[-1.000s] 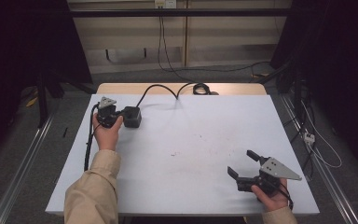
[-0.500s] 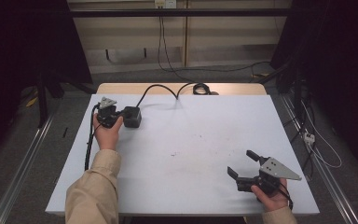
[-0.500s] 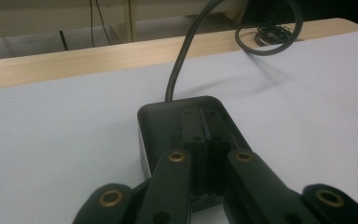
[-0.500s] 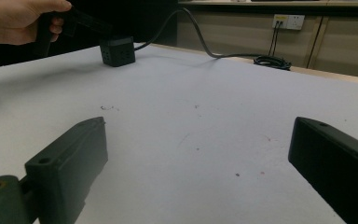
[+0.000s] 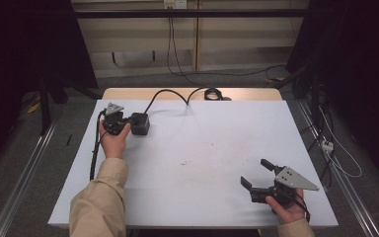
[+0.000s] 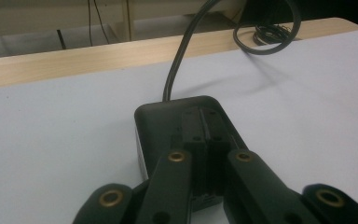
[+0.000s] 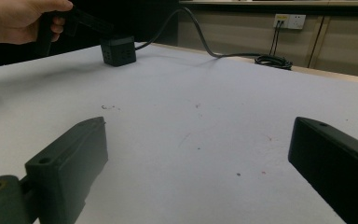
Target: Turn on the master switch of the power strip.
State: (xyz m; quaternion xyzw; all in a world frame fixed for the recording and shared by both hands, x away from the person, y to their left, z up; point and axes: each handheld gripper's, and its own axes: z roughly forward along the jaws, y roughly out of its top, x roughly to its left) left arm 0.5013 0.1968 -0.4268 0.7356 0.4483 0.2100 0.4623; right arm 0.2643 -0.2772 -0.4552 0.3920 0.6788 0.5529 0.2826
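A black cube-shaped power box (image 5: 139, 123) with a thick black cable (image 5: 170, 95) sits at the table's far left. My left gripper (image 5: 127, 124) is held level against it. In the left gripper view its jaws stand shut together, with nothing between them, and the tips (image 6: 205, 119) rest over the box's top (image 6: 163, 122). My right gripper (image 5: 254, 172) hovers at the near right with its jaws wide apart and nothing between them (image 7: 198, 128). The right gripper view also shows the box (image 7: 117, 50) far off with the other hand (image 7: 21, 18) beside it.
The cable runs from the box to a coil (image 5: 212, 93) on the wooden strip (image 5: 128, 93) at the table's back edge. The white tabletop (image 5: 202, 143) carries a few small marks. Metal rails flank the table, and loose wires lie on the floor at the right (image 5: 335, 153).
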